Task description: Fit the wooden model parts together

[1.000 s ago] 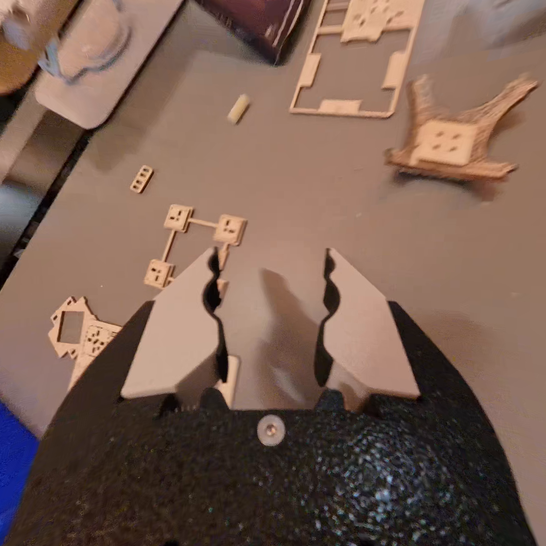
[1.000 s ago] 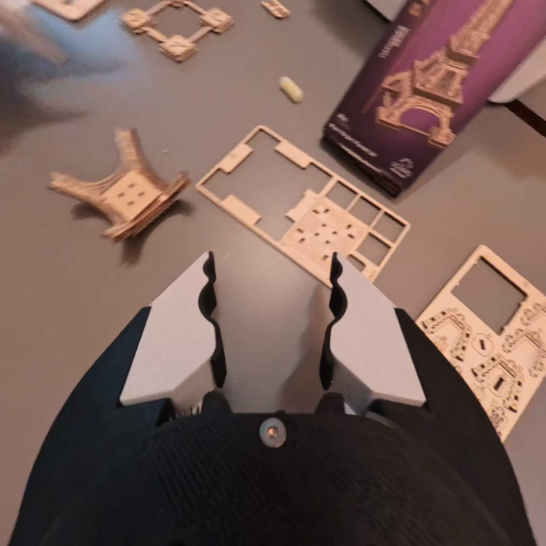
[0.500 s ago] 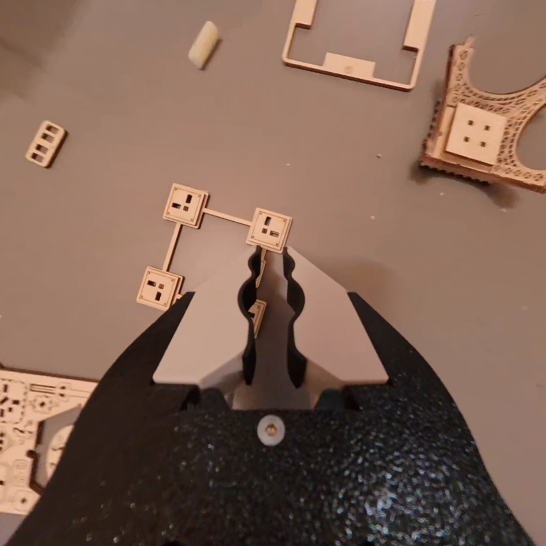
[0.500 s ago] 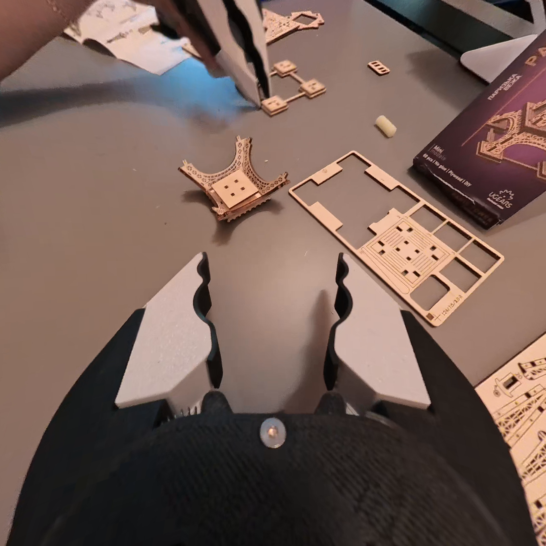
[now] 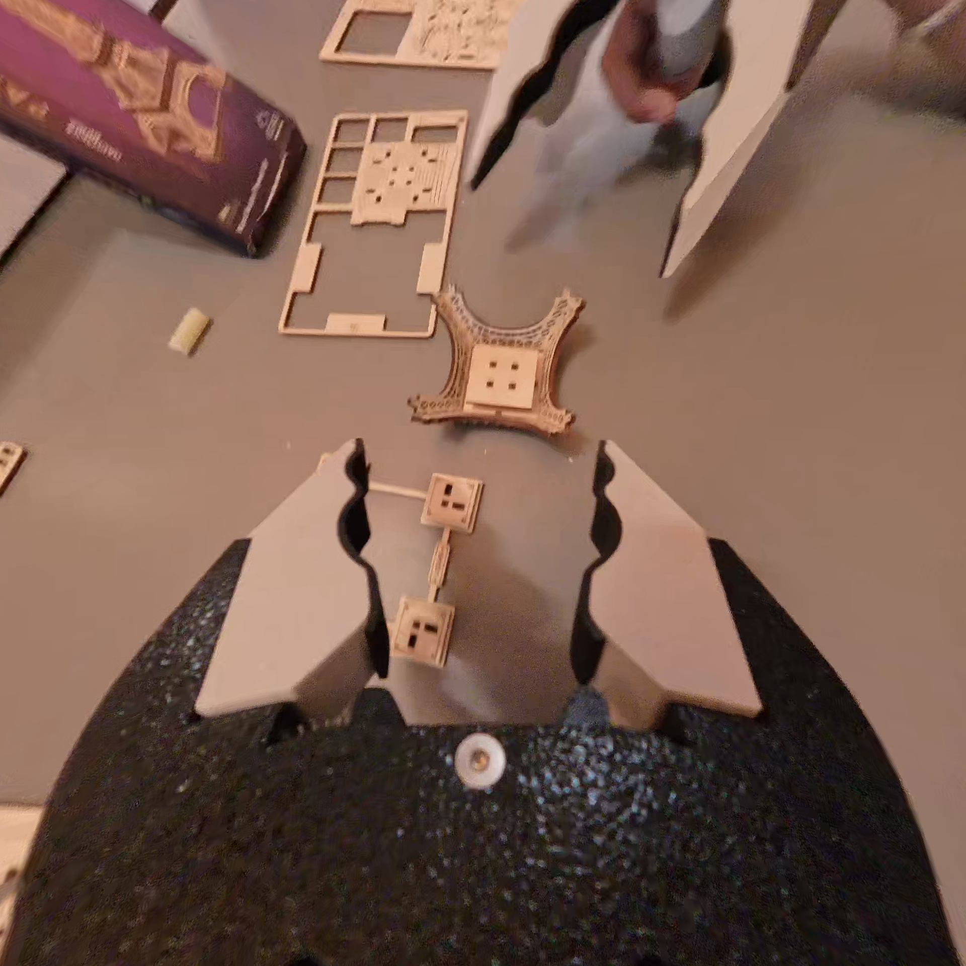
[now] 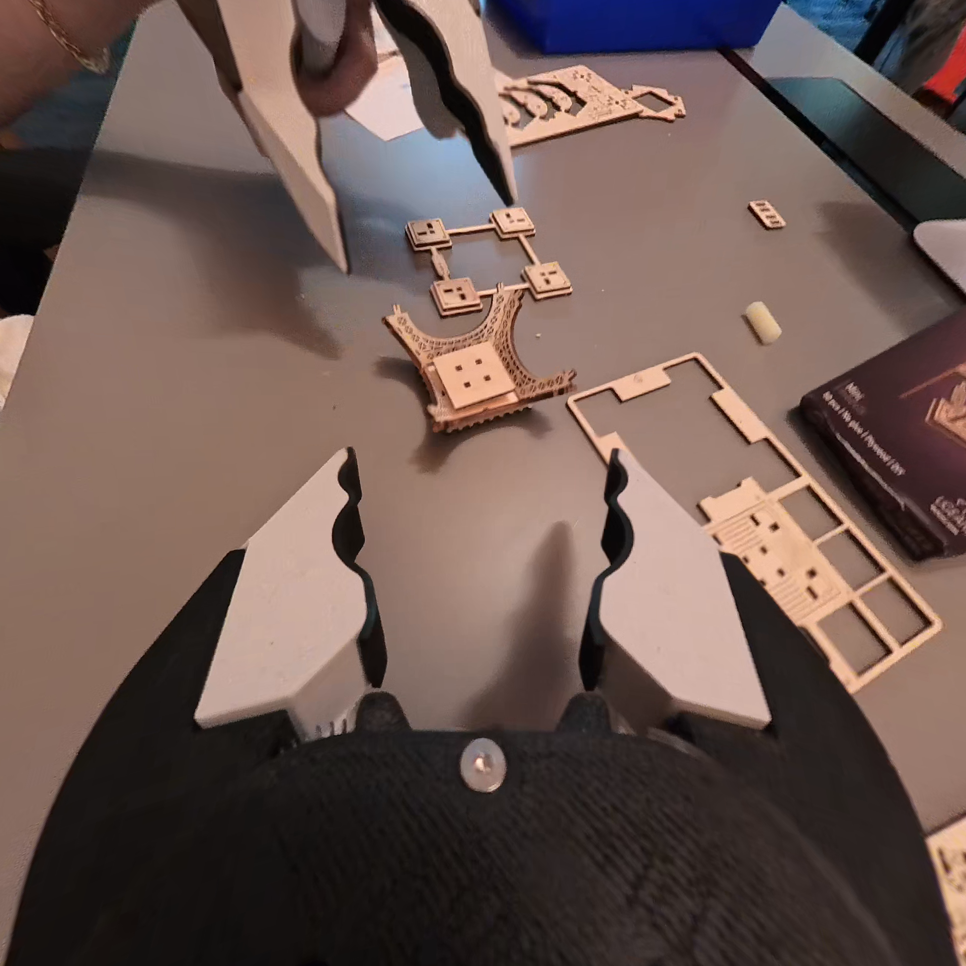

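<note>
Both grippers hang over the grey table (image 6: 157,418) with their jaws spread wide and nothing between the pads. The left gripper (image 5: 478,455) hovers right above the square frame of four small wooden plates (image 6: 489,261), which lies flat; from its own camera two of the plates and the thin bar joining them show in the gap between the fingers, the bar running roughly along the fingers' line, untouched by either. Just past that frame sits the arched tower base (image 6: 473,366), tipped on its side so its square slotted deck faces up and toward the right gripper (image 6: 481,455), its curved legs splaying away toward the frame, one leg tip over the frame's near edge; whether it touches is unclear. The base lies ahead of the right gripper's fingertips, a little left of centre, clear of them. To the right lie a punched-out wooden sheet (image 6: 752,496), a small pale cylinder (image 6: 763,323) and a dark purple box (image 6: 899,444).
</note>
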Action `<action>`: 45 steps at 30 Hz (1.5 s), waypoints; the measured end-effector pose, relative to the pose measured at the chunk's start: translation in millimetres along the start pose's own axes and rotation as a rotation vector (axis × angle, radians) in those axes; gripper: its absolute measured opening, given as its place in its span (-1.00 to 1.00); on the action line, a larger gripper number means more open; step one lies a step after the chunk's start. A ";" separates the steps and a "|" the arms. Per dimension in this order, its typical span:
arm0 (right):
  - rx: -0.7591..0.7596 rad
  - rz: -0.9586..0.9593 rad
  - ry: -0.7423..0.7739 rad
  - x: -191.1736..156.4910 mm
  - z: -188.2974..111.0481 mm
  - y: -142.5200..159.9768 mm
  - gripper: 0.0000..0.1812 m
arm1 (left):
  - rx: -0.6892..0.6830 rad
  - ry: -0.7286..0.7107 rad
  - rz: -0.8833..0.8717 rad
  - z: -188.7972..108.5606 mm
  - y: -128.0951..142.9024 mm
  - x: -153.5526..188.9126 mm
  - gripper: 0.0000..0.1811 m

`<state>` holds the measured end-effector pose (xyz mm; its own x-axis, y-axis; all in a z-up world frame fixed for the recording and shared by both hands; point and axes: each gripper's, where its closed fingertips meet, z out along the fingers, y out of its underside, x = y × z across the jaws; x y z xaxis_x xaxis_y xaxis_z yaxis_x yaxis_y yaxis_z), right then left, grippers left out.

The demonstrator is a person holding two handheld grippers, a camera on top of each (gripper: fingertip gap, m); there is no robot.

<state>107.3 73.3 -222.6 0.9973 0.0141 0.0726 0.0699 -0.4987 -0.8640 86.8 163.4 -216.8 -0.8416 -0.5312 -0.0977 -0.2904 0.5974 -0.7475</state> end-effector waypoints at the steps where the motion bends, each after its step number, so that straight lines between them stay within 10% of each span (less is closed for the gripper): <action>1: 0.011 -0.013 -0.008 3.2 3.0 -4.5 0.05 | -0.002 0.016 0.016 4.9 0.1 1.5 -0.02; 8: -0.060 -0.094 -0.127 5.6 29.5 -5.8 0.15 | -0.138 0.076 0.056 39.6 13.0 2.9 0.01; 18: -0.163 -0.169 -0.130 7.2 48.6 5.4 -0.25 | -0.108 0.048 0.063 30.2 8.4 -3.0 -0.16; 29: -0.137 -0.215 -0.106 16.5 103.0 -35.1 -0.23 | -0.106 0.028 0.025 -9.0 41.5 -44.0 -0.17; 45: -0.068 -0.074 -0.129 19.3 106.0 -38.6 0.01 | -0.038 0.108 0.018 -4.5 44.6 -49.4 -0.17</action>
<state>126.4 184.6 -240.7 0.9846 0.1618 0.0669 0.1462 -0.5496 -0.8225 113.4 219.1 -242.4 -0.8905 -0.4534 -0.0382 -0.2899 0.6300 -0.7205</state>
